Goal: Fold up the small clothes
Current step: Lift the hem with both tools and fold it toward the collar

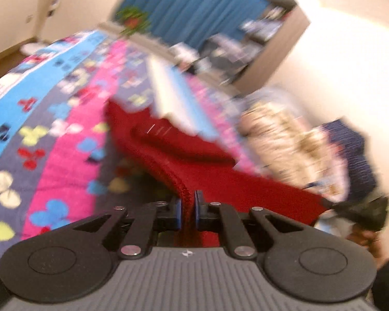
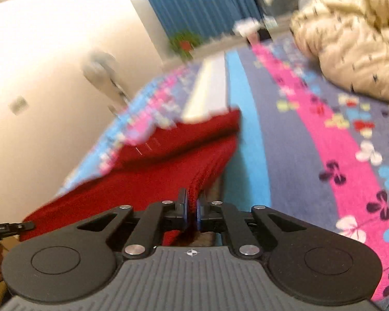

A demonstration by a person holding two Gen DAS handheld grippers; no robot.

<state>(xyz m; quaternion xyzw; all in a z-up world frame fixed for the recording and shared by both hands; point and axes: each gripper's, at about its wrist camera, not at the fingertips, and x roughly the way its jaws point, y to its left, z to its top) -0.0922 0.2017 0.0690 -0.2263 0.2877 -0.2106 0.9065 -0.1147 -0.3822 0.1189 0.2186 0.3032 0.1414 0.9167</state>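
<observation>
Your left gripper [image 1: 187, 207] has its jaws pinched tight on the knitted edge of the red garment [image 1: 173, 153], and your right gripper [image 2: 192, 211] has its jaws clamped just as closely on another edge of that cloth [image 2: 155, 165]. The garment hangs stretched between the two, its far part draped over the butterfly-patterned bedspread [image 1: 62, 134]. A cream quilted jacket [image 2: 350, 46] lies on the bed further off, before a blue curtain [image 1: 194, 2].
</observation>
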